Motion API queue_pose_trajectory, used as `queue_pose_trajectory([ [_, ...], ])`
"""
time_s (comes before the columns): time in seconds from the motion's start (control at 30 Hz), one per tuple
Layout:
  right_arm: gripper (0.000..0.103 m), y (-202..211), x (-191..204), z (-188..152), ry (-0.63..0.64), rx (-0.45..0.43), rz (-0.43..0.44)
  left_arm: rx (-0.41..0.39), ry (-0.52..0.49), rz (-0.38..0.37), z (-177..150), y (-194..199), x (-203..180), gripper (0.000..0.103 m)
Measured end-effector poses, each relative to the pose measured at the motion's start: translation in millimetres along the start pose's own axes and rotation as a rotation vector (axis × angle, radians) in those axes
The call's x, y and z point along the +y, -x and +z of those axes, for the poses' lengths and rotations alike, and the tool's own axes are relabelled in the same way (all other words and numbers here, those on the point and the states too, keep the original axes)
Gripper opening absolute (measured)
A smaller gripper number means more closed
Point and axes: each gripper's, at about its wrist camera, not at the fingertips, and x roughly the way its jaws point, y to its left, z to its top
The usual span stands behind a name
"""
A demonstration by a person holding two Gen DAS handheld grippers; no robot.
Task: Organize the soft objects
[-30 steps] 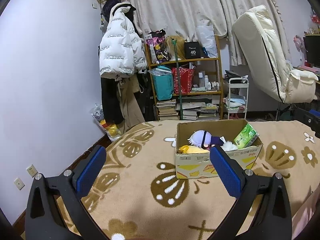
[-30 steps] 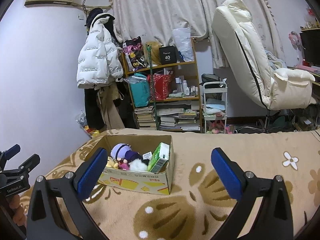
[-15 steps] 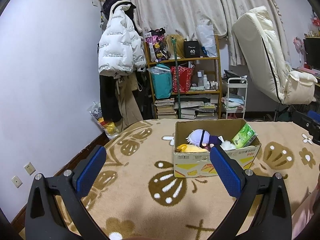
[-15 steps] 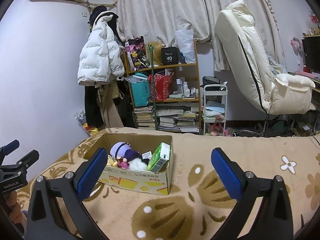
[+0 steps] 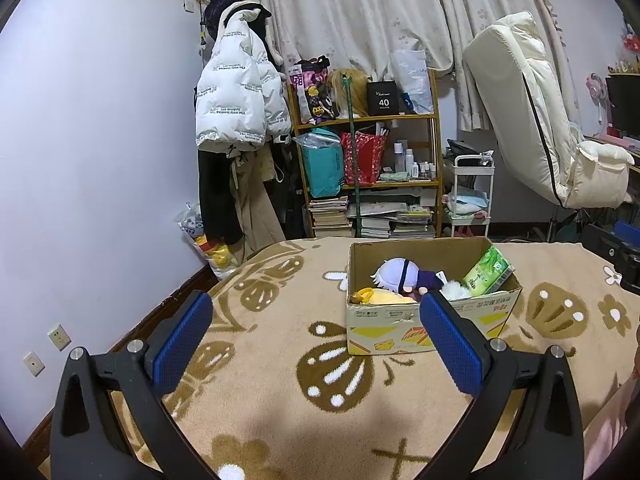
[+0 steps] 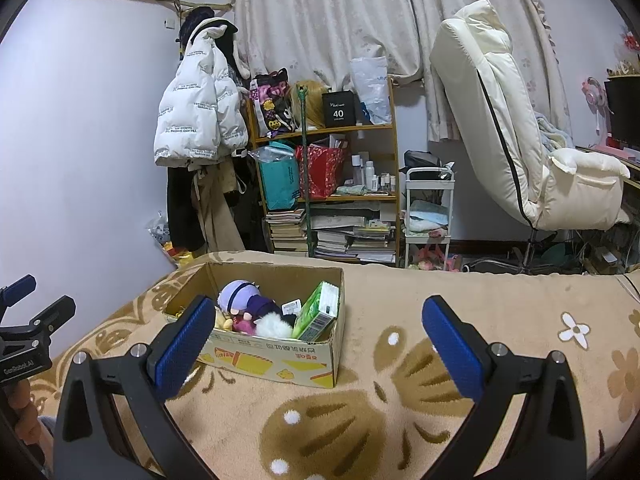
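A cardboard box sits on the beige patterned blanket; it also shows in the right wrist view. Inside lie a purple-haired plush doll, a yellow plush, a white fluffy toy and a green tissue pack. My left gripper is open and empty, held back from the box. My right gripper is open and empty, to the right of the box. The left gripper's body shows at the left edge of the right wrist view.
A wooden shelf with bags and books stands behind the bed. A white puffer jacket hangs at the wall. A cream chair is at the right. A white trolley stands by the shelf.
Both grippers have lifted and tilted slightly, so the box sits a little lower in both views. Both stay open and empty.
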Motion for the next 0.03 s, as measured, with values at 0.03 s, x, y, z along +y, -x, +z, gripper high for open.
queue_pose_trajectory([
  [0.03,0.103,0.3,-0.7,0.0,0.000,0.000,0.001,0.000,-0.001,0.002,-0.1,0.1,-0.2,0.102],
])
